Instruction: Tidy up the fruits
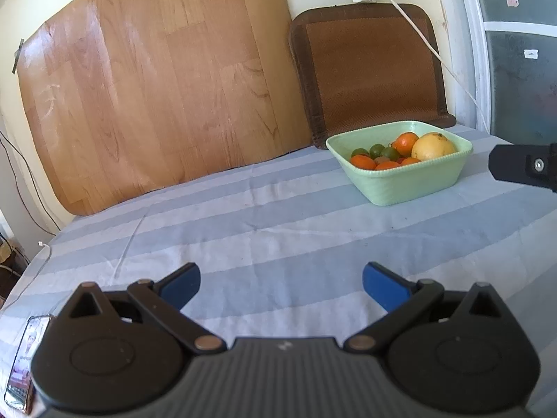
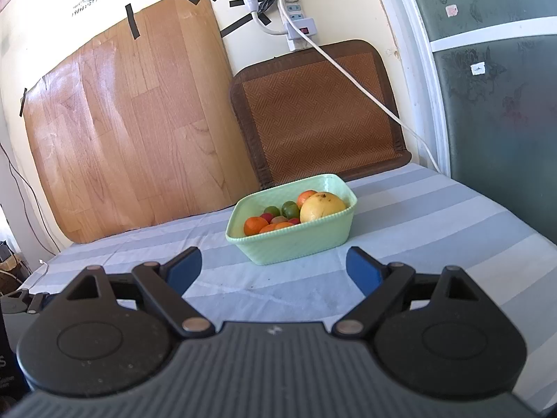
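A pale green basket (image 1: 410, 188) (image 2: 299, 244) stands on the striped table. It holds a large yellow fruit (image 1: 432, 147) (image 2: 322, 207), several oranges (image 1: 363, 162) (image 2: 255, 225), green limes (image 1: 383, 151) (image 2: 289, 209) and small red fruits (image 2: 266, 217). My left gripper (image 1: 281, 285) is open and empty, well short of the basket and to its left. My right gripper (image 2: 275, 267) is open and empty, just in front of the basket. Part of the right gripper shows at the right edge of the left wrist view (image 1: 522, 167).
A blue and white striped cloth (image 1: 264, 230) (image 2: 435, 230) covers the table. A wooden board (image 1: 156, 83) (image 2: 132, 118) and a brown woven mat (image 1: 372, 69) (image 2: 320, 115) lean on the back wall. A phone (image 1: 24, 362) lies at the near left. A white cable (image 2: 365, 94) hangs from a power strip.
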Demonstrator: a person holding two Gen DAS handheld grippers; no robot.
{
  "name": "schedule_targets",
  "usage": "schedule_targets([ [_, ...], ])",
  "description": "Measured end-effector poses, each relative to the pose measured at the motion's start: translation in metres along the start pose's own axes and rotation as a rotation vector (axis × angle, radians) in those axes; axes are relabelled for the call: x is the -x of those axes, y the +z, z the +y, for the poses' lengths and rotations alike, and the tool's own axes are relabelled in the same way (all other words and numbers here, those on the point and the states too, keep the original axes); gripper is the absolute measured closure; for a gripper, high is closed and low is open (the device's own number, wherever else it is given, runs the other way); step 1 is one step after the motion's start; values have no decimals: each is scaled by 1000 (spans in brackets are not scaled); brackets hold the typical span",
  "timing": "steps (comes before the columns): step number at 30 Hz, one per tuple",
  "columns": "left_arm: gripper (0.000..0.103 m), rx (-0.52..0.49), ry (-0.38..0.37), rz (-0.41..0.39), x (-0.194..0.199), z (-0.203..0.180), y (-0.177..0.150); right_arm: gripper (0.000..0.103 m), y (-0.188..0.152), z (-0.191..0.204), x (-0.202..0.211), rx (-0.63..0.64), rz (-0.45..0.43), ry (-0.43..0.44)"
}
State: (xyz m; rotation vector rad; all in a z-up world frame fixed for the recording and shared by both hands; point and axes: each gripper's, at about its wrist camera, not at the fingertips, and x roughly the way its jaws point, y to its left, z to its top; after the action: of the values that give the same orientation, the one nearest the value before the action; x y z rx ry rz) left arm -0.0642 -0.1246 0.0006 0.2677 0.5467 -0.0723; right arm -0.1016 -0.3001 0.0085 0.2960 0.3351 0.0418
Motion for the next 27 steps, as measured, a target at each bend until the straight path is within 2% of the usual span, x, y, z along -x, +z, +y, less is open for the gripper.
schedule_targets([
  [18,0,-28,-50,51,-9,-8,-4,11,-3,-7,-3,-11,15,-1],
  [27,0,-29,-52,76,-16,-10,-4,11,-4,-10,-8,-18,25,1],
])
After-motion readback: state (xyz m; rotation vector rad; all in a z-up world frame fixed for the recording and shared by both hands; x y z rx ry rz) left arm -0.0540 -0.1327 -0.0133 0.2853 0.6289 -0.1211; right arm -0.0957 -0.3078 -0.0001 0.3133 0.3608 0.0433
